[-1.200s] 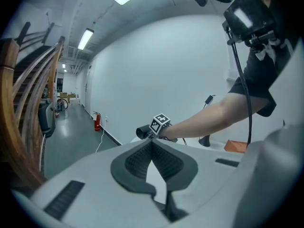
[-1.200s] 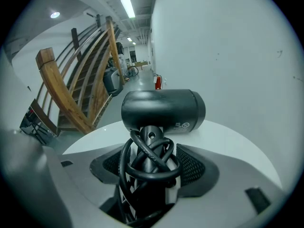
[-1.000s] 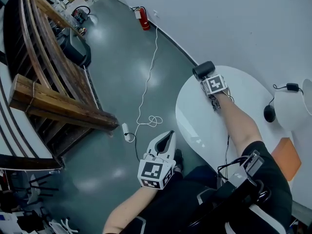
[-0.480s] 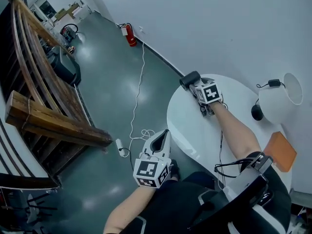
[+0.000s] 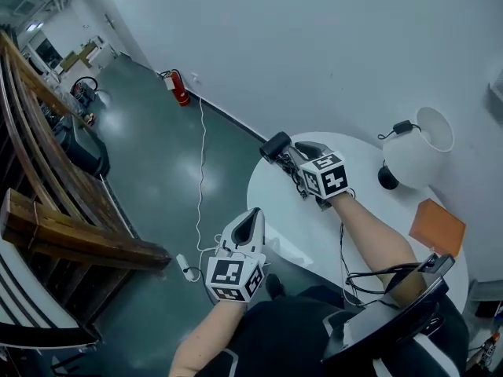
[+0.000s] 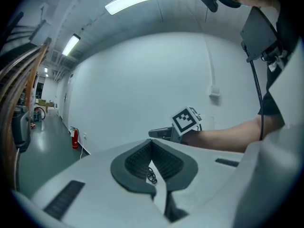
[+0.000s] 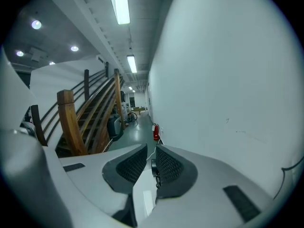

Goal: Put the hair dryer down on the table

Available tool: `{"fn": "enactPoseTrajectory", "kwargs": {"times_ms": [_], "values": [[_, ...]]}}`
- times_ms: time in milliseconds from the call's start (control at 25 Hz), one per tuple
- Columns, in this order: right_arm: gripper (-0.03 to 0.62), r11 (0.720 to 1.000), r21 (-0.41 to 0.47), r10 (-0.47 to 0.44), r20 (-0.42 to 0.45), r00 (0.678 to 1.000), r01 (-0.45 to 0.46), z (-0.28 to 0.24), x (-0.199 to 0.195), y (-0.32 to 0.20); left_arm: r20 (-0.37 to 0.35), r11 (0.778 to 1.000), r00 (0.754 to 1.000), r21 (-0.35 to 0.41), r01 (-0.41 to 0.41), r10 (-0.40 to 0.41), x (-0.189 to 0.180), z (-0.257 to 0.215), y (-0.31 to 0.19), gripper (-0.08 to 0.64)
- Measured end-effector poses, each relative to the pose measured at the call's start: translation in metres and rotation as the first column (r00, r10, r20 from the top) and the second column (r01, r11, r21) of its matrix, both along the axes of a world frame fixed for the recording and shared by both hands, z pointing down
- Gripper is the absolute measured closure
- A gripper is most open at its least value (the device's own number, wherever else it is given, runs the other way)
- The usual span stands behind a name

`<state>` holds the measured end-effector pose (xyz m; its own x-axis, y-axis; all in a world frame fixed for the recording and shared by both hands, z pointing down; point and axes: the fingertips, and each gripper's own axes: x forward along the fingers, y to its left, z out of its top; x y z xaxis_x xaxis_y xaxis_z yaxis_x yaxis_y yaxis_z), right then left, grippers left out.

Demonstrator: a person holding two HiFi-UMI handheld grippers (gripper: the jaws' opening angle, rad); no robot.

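Surveying from the left: the left claw point(image 5: 250, 225) hangs off the desk point(image 5: 275, 203) at about 7 o'clock of the head view, over the green floor. Its jaws are pressed together and hold nothing, so it plays no part in the work.

The hair dryer point(image 5: 275, 146) shows as a dark barrel at roughly 10 o'clock on the desk, right at the rim. The right claw point(image 7: 150, 148) sits directly behind it. That claw's jaws are closing, with only a narrow slit left between them. A small dark shape shows in the slit; it cannot be identified, and no dryer body is seen between the pads.

A white lamp point(image 5: 416, 151) stands at 2 o'clock and an orange slab point(image 5: 436, 226) lies at 3 o'clock, both well apart from the dryer.

Assessment: the put-down appears to be at or near its end, with the dryer at desk level. It cannot be determined whether it bears fully on the desk or overhangs the edge.

Requirement for the next move: check that the dryer rests wholly inside the rim. Then draw the right claw back toward 4 o'clock without dragging the dryer.
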<state>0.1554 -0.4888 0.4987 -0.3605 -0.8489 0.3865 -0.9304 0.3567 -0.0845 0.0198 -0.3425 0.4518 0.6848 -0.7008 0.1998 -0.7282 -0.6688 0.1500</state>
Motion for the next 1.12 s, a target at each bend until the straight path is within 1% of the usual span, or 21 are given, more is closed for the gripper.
{"fn": "enactPoseTrajectory", "kwargs": {"times_ms": [200, 360, 520, 640, 720, 880, 1120], "values": [[0.532, 0.993, 0.103, 0.063, 0.020, 0.998, -0.065, -0.049, 0.017, 0.034, -0.005, 0.997, 0.998, 0.021, -0.069, 0.069, 0.025, -0.010, 0.002, 0.554], [0.540, 0.980, 0.155, 0.121, 0.022, 0.992, -0.123, -0.080, 0.035, 0.066, -0.014, 0.990, 0.991, 0.052, -0.135, 0.136, 0.047, -0.023, 0.012, 0.554], [0.541, 0.956, 0.189, 0.224, 0.031, 0.974, -0.226, -0.106, 0.062, 0.101, -0.026, 0.977, 0.979, 0.074, -0.198, 0.200, 0.071, -0.035, 0.020, 0.555], [0.543, 0.937, 0.215, 0.274, 0.030, 0.961, -0.274, -0.120, 0.080, 0.129, -0.044, 0.965, 0.967, 0.085, -0.247, 0.252, 0.091, -0.044, 0.028, 0.555], [0.543, 0.923, 0.229, 0.309, 0.040, 0.950, -0.309, -0.127, 0.093, 0.148, -0.050, 0.956, 0.959, 0.100, -0.274, 0.280, 0.104, -0.050, 0.033, 0.554], [0.545, 0.884, 0.251, 0.397, 0.048, 0.917, -0.395, -0.138, 0.123, 0.188, -0.028, 0.934, 0.942, 0.137, -0.329, 0.335, 0.131, -0.057, 0.046, 0.555], [0.545, 0.815, 0.288, 0.505, 0.069, 0.860, -0.502, -0.151, 0.160, 0.248, -0.051, 0.891, 0.897, 0.156, -0.427, 0.439, 0.166, -0.071, 0.074, 0.555]]}}
